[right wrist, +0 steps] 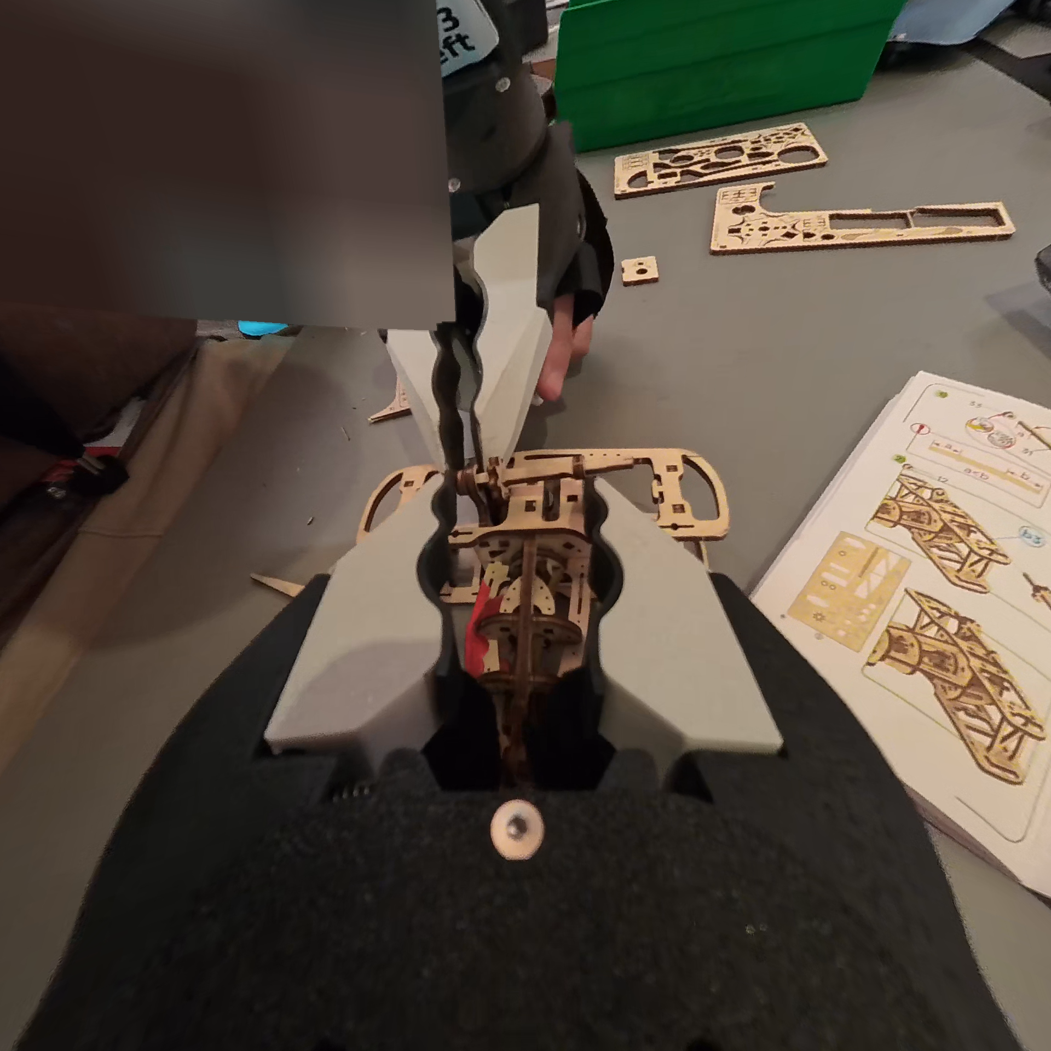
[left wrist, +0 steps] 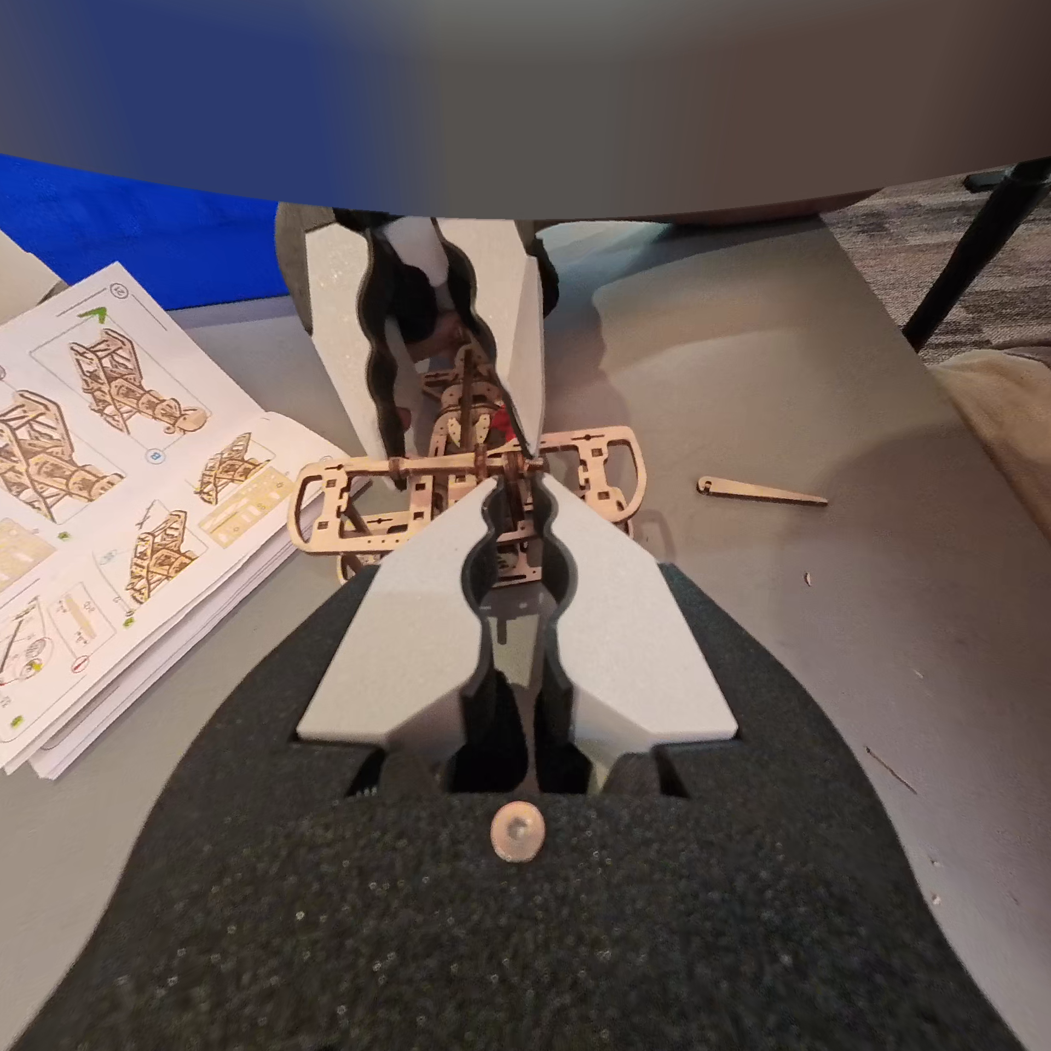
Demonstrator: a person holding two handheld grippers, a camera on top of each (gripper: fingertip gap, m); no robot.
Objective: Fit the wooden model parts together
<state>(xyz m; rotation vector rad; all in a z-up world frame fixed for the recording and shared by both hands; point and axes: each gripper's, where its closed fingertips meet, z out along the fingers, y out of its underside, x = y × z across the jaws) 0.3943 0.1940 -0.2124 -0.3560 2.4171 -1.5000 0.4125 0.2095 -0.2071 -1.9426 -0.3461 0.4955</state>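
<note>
The wooden model [right wrist: 529,574], a half-built aeroplane, sits in the middle of the grey worktop [left wrist: 768,569] with its flat wing frame [left wrist: 603,478] spreading to both sides. Across the top of the wing frame lies a thin wooden axle [left wrist: 449,467] with small round collars on it.

The right hand-held gripper [right wrist: 517,500] has its fingers spread around the body of the model and seems to press it from both sides, so it keeps the model from moving. The left hand-held gripper [left wrist: 514,475] is pressed together, pinching the collared end of the axle with its tips.

I think the step now is to seat this axle in its holders. To do it well, the axle should stay level and go in straight. The push should be small and slow, because the wood is thin and may crack. The right side should hold firmly but without crushing the frame.

A loose pointed wooden piece [left wrist: 762,492] lies on the worktop to the right. The open instruction booklet [left wrist: 114,483] is on the left, touching the wing frame. Two emptied part sheets [right wrist: 853,187] and a green box [right wrist: 722,62] lie far behind.
</note>
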